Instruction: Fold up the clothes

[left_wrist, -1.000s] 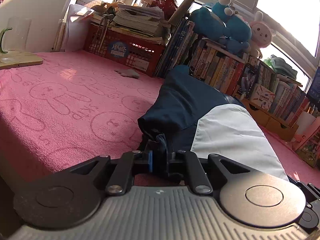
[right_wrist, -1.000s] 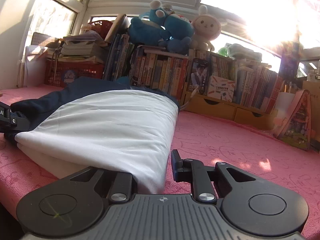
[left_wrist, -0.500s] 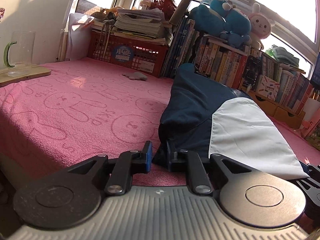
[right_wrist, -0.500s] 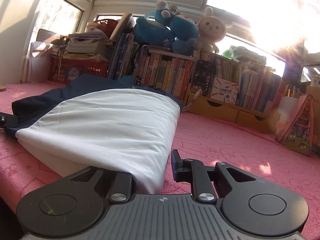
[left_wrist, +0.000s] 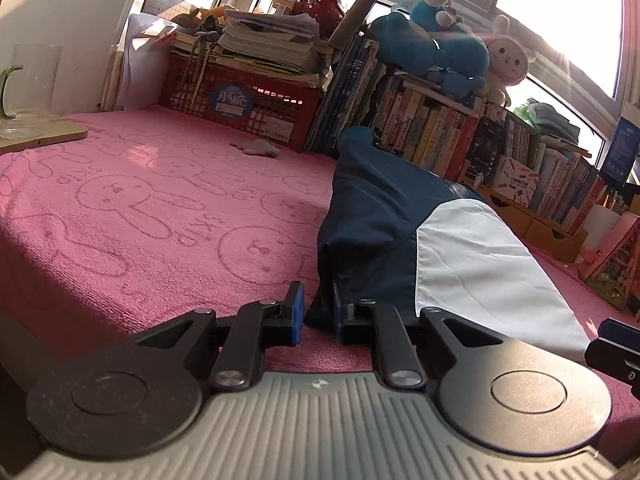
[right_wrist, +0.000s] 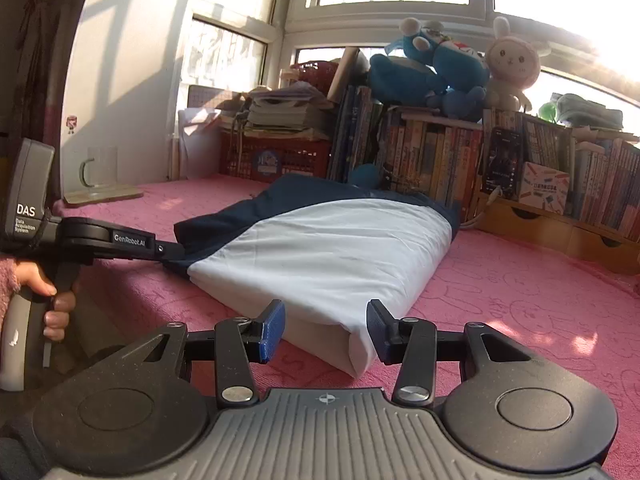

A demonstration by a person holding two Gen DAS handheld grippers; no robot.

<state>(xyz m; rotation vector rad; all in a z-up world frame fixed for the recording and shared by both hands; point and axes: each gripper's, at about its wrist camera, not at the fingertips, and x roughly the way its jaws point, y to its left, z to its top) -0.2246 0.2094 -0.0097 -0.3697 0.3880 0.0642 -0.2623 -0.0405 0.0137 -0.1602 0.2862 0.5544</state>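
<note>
While folded, garment (right_wrist: 320,248) runs lengthwise toward bookshelf (right_wrist: 520,160).

Right hand-held gripper (right_wrist: 326,330) jaws just opened, folded garment (right_wrist: 320,252) corner between them, pink cover (right_wrist: 520,304)

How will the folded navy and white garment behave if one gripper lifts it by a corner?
The folded garment is thin, creased cloth, so it would probably sag and unfold. It looks light. On the textured pink towel, a push would likely bunch it.

Right tongs (right_wrist: 326,330) newly apart, off the folded garment (right_wrist: 332,256).
</note>
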